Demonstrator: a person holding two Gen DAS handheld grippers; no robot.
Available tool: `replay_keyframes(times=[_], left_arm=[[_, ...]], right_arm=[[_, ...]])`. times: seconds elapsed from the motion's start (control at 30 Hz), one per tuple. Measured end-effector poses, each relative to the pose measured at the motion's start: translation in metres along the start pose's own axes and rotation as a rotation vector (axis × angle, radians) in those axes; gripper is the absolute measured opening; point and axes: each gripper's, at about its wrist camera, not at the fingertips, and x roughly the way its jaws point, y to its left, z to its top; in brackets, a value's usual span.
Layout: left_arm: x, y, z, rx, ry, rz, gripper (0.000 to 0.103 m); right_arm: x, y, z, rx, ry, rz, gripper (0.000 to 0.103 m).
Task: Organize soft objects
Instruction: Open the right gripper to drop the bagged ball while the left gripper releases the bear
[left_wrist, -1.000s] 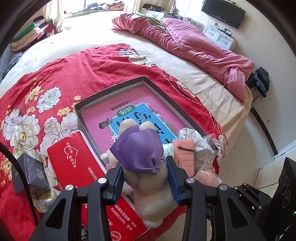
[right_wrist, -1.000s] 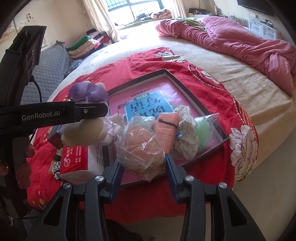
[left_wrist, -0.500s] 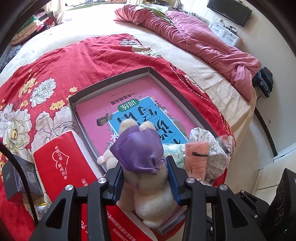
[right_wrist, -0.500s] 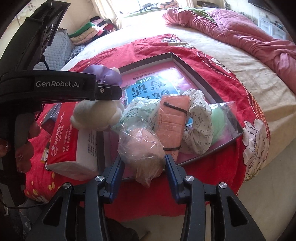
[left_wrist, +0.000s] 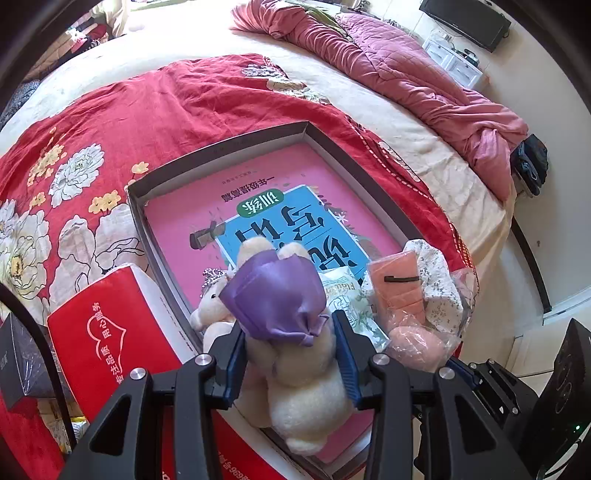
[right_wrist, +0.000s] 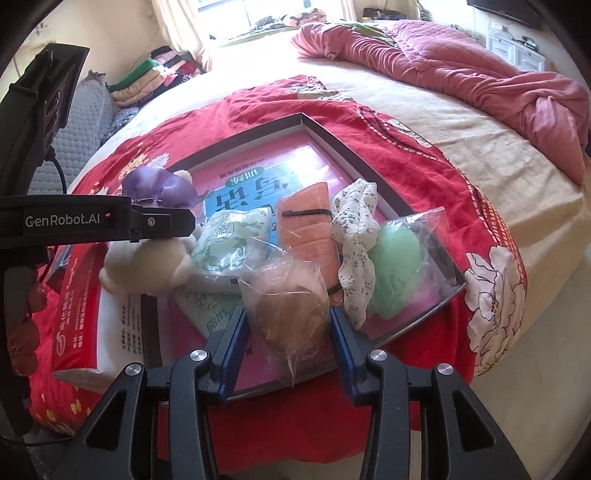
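Note:
My left gripper (left_wrist: 290, 354) is shut on a cream plush toy (left_wrist: 299, 391) with a purple satin hood, held over the near left corner of a shallow dark box (left_wrist: 221, 147) with a pink and blue book inside. The toy (right_wrist: 147, 266) also shows in the right wrist view. My right gripper (right_wrist: 286, 332) is shut on a clear bag holding a pink soft pad (right_wrist: 291, 314), low over the box's near edge. In the box lie a green-printed packet (right_wrist: 229, 240), an orange folded cloth (right_wrist: 310, 225), a floral white cloth (right_wrist: 354, 243) and a bagged green pad (right_wrist: 395, 266).
The box lies on a red floral quilt (left_wrist: 110, 110) at the bed's near edge. A red and white tissue pack (left_wrist: 103, 343) lies left of the box, a dark small box (left_wrist: 18, 365) beyond it. A crumpled pink duvet (left_wrist: 424, 74) lies far right.
Both grippers have moved forward and down toward the box. The bagged pink pad has come down to the box's near edge, and the plush toy now hangs over the near left corner.

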Motion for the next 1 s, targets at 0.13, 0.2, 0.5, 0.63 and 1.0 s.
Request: replay_keyframes(times=[0.13, 0.2, 0.5, 0.63, 1.0], left_arm=[[0.003, 0.000, 0.004, 0.001, 0.000, 0.008, 0.043], [0.004, 0.000, 0.006, 0.003, 0.001, 0.013, 0.043], [0.009, -0.004, 0.009, 0.024, 0.003, 0.033, 0.045], [0.009, -0.005, 0.009, 0.033, 0.007, 0.040, 0.045], [0.012, -0.009, 0.007, 0.060, 0.024, 0.060, 0.046]], right_arm=[[0.004, -0.001, 0.003, 0.003, -0.009, 0.002, 0.045], [0.007, 0.000, 0.004, -0.002, -0.008, 0.002, 0.045], [0.012, 0.004, 0.001, -0.020, -0.013, -0.001, 0.045], [0.012, 0.006, -0.001, -0.032, -0.016, 0.001, 0.045], [0.008, 0.012, -0.002, -0.058, -0.022, 0.000, 0.046]])
